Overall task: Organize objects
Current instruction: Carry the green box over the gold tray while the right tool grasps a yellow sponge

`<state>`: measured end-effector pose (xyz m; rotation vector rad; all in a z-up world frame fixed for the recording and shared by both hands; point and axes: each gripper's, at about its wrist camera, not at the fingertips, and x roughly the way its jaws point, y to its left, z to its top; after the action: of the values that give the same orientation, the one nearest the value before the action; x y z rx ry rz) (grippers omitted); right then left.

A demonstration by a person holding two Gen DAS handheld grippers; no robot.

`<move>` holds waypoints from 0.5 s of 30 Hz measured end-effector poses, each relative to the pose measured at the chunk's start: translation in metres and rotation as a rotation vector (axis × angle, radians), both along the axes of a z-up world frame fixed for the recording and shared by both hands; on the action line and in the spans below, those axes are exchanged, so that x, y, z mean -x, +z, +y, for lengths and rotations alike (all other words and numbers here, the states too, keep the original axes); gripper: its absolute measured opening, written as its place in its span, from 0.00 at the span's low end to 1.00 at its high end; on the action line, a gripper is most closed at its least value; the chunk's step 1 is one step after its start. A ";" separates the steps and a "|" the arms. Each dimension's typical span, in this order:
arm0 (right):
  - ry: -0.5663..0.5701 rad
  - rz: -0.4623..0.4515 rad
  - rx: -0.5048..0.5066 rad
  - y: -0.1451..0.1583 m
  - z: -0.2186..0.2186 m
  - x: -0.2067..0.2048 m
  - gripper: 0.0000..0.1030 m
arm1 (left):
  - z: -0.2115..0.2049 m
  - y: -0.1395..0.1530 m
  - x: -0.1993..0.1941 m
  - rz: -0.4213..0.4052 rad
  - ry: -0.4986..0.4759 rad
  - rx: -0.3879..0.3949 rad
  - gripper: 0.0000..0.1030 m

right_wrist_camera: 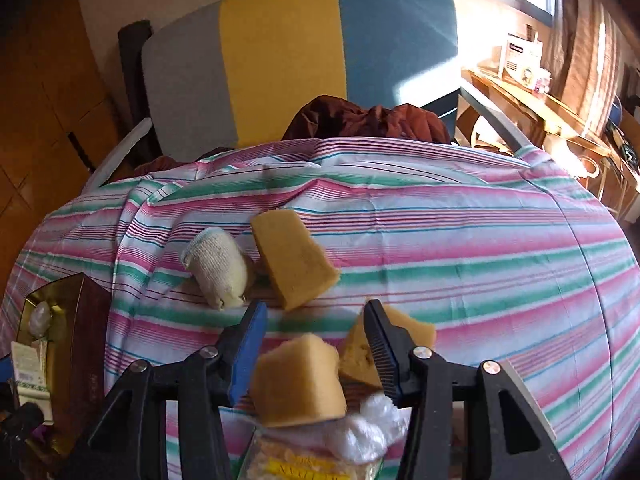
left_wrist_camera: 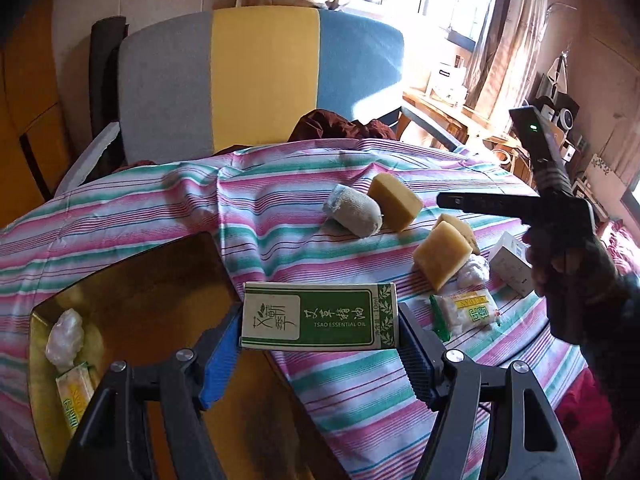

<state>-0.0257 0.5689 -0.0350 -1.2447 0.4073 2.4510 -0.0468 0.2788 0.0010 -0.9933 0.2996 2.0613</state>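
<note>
My left gripper [left_wrist_camera: 319, 322] is shut on a green and cream essential oil box [left_wrist_camera: 340, 312], held crosswise above the right edge of a gold tray [left_wrist_camera: 132, 292]. The tray holds a white wrapped lump [left_wrist_camera: 64, 332] and a yellow sachet [left_wrist_camera: 74, 396]. My right gripper [right_wrist_camera: 316, 306] stands open over two yellow sponges [right_wrist_camera: 300, 380] [right_wrist_camera: 360, 344] and grips nothing. In the left wrist view, a hand holds the right gripper [left_wrist_camera: 444, 201] above those sponges [left_wrist_camera: 440, 256]. A third sponge [right_wrist_camera: 294, 258] and a rolled bandage [right_wrist_camera: 216, 268] lie further back.
A striped pink, green and white cloth [left_wrist_camera: 280, 208] covers the table. A white carton [left_wrist_camera: 514, 262] and a plastic snack packet [left_wrist_camera: 468, 314] lie at the right. Behind the table stands a grey, yellow and blue chair [left_wrist_camera: 264, 76] with a maroon cloth [left_wrist_camera: 340, 124] on it.
</note>
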 end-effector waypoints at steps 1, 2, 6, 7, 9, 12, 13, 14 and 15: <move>0.016 -0.018 -0.007 -0.004 0.003 0.013 0.60 | -0.007 0.000 0.002 -0.007 0.011 -0.003 0.70; 0.020 -0.041 -0.021 -0.008 0.006 0.025 0.62 | -0.014 -0.001 0.004 -0.017 0.023 -0.009 0.70; 0.049 -0.120 -0.025 -0.027 0.018 0.061 0.63 | -0.043 -0.006 0.016 -0.048 0.094 -0.017 0.70; 0.066 -0.136 -0.015 -0.032 0.019 0.068 0.63 | -0.051 -0.009 0.018 -0.060 0.112 -0.019 0.70; 0.083 -0.180 0.018 -0.044 0.021 0.079 0.64 | -0.064 -0.014 0.024 -0.080 0.148 -0.015 0.70; 0.087 -0.219 0.013 -0.054 0.015 0.086 0.50 | -0.080 -0.021 0.028 -0.107 0.195 -0.013 0.70; 0.092 -0.222 -0.009 -0.052 0.009 0.084 0.49 | -0.085 -0.023 0.028 -0.113 0.210 -0.012 0.70; 0.092 -0.213 -0.015 -0.049 0.005 0.081 0.47 | -0.090 -0.024 0.029 -0.119 0.222 -0.014 0.70; 0.084 -0.199 -0.026 -0.044 0.003 0.076 0.46 | -0.094 -0.024 0.028 -0.118 0.229 -0.014 0.70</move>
<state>-0.1021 0.5715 -0.0789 -1.5054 0.2723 2.3619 -0.0749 0.1851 -0.0232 -1.1816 0.1133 2.1938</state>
